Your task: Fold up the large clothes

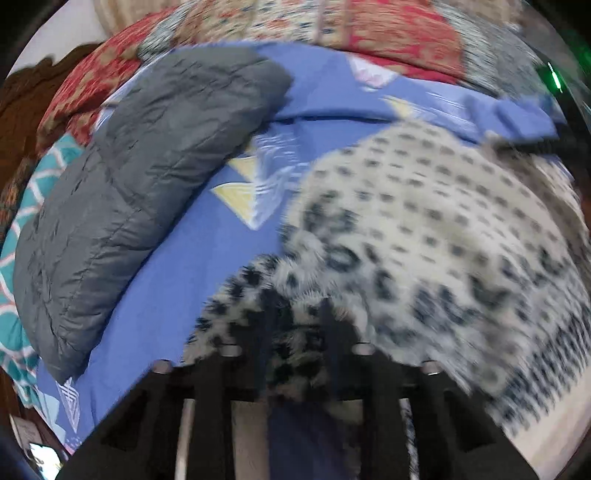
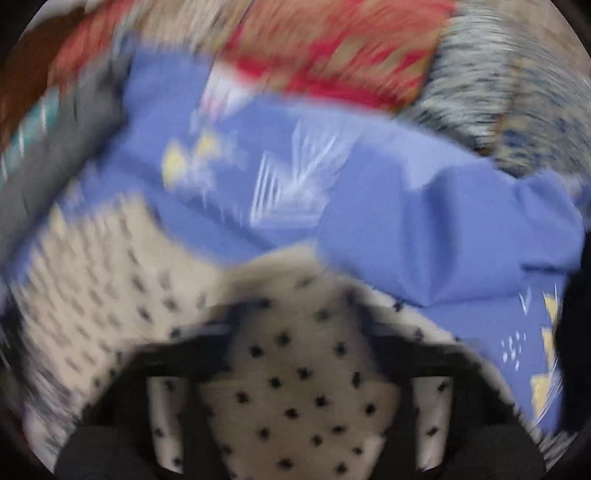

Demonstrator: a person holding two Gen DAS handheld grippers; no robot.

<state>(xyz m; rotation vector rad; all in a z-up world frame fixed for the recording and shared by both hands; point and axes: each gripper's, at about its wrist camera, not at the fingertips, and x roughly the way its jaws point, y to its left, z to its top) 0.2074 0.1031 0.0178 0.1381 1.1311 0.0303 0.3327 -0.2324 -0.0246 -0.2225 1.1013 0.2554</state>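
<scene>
On a bed spread with a blue sheet point(image 1: 166, 280), the left gripper point(image 1: 295, 325) and right gripper point(image 2: 295, 332) each pinch the spotted fleece garment point(image 1: 424, 221) in nearly closed jaws; soft and bulky, it likely handles best by its edges.

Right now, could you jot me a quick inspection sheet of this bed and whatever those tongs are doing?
Surface: blue bedsheet with triangle prints, wrinkled.
Job's things: spotted cream garment spread on the sheet, fuzzy leopard trim at its edge.
Clutter: grey quilted jacket beside it; red patterned blanket behind; teal patterned cloth at the edge.
Tongs: left tongs shut on the fuzzy trim; right tongs too blurred to judge, spotted cloth lies between them.
Cables: nothing seen.
Surroundings: dark wooden furniture.
</scene>
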